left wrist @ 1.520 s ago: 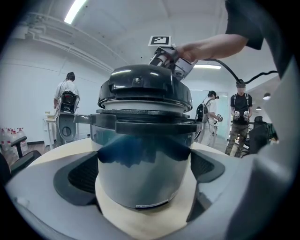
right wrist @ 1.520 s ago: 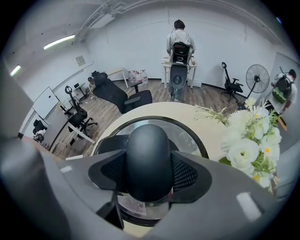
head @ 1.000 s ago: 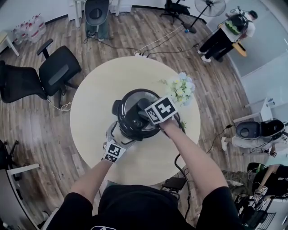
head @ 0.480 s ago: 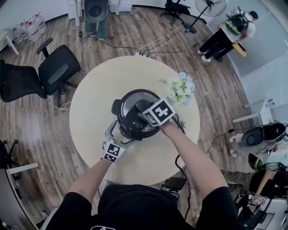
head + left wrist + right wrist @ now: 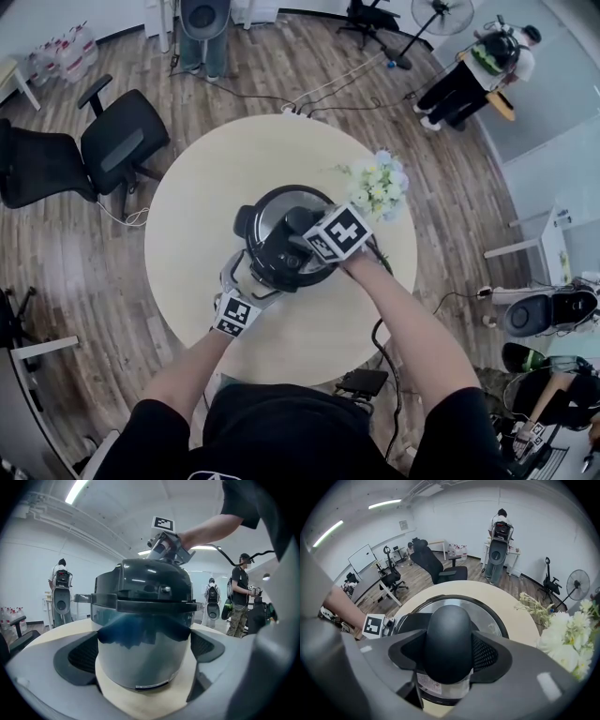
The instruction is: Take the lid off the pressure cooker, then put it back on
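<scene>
Right gripper [image 5: 449,660] is pinching the lid handle [image 5: 447,630] from above, jaws half-open across its short width. Left gripper [image 5: 143,670] is squeezing the cooker [image 5: 140,644] side-on at table [image 5: 187,216] centre, lid [image 5: 143,581] sitting on.

L tongs [image 5: 146,656] + R tongs [image 5: 449,651] clamped.

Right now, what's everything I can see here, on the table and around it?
Round table: one, beige, mid-room.
Pressure cooker: one, black and steel, mid-table, lid on.
Lid handle: one, black, atop the cooker.
Flowers: one bunch, white, right of the cooker.
Office chairs: two, black, left of the table.
Standing fan: one, black, far right.
Person: one, dark clothes, beside the fan.
Left tool: one, grey, gripping the cooker's sides.
Right tool: one, grey, clamped on the lid handle.
</scene>
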{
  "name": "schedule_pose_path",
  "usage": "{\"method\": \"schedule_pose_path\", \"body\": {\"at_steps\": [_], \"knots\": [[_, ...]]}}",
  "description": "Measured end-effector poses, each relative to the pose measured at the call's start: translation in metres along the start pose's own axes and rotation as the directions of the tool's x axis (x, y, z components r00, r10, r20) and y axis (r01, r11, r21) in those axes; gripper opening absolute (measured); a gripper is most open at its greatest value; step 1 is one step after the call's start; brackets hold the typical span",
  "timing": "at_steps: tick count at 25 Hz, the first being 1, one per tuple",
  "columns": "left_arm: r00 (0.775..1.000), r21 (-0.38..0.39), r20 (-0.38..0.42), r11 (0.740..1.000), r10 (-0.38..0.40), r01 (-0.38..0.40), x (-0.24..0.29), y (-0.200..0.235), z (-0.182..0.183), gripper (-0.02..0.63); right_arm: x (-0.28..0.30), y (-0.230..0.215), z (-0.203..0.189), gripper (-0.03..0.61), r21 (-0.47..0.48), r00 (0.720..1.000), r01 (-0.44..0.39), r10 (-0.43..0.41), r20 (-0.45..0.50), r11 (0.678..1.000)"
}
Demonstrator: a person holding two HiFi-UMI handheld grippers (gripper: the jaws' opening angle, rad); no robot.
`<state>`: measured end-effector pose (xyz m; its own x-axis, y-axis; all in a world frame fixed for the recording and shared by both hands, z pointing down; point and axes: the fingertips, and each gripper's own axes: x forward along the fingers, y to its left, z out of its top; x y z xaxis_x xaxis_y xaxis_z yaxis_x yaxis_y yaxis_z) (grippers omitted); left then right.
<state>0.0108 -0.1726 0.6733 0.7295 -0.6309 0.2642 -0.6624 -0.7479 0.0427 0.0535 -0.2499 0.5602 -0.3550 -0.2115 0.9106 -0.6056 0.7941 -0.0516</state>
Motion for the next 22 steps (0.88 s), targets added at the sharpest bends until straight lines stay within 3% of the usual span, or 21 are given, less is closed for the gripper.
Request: {"method": "schedule_pose_path", "body": {"at_steps": [6,11,17,22], "knots": [[1.0,0.002,0.0,1.0,0.0,0.0,0.0001,-0.0006,0.0016,0.591,-0.0019,0.0014,0.0003,0.29,-0.058,1.0,-0.02,0.02,-0.016,0.998],[1.0,0.005,-0.002,1.0,-0.005,0.005,0.0009,-0.0011,0.0004,0.591,-0.0008,0.0036,-0.0037,0.29,-0.171,0.997,-0.073,0.069,-0.027,0.982],[1.0,0.014,-0.014,1.0,-0.014,0.014,0.0006,-0.0005,-0.0025,0.59,0.0009,0.0073,-0.0071,0.291,-0.282,0.992,-0.126,0.114,-0.059,0.951],[1.0,0.011,-0.013,1.0,-0.015,0.015,0.0016,0.0013,-0.0017,0.59,0.0006,0.0086,-0.0072,0.29,-0.398,0.984,-0.176,0.146,-0.107,0.9]]}}
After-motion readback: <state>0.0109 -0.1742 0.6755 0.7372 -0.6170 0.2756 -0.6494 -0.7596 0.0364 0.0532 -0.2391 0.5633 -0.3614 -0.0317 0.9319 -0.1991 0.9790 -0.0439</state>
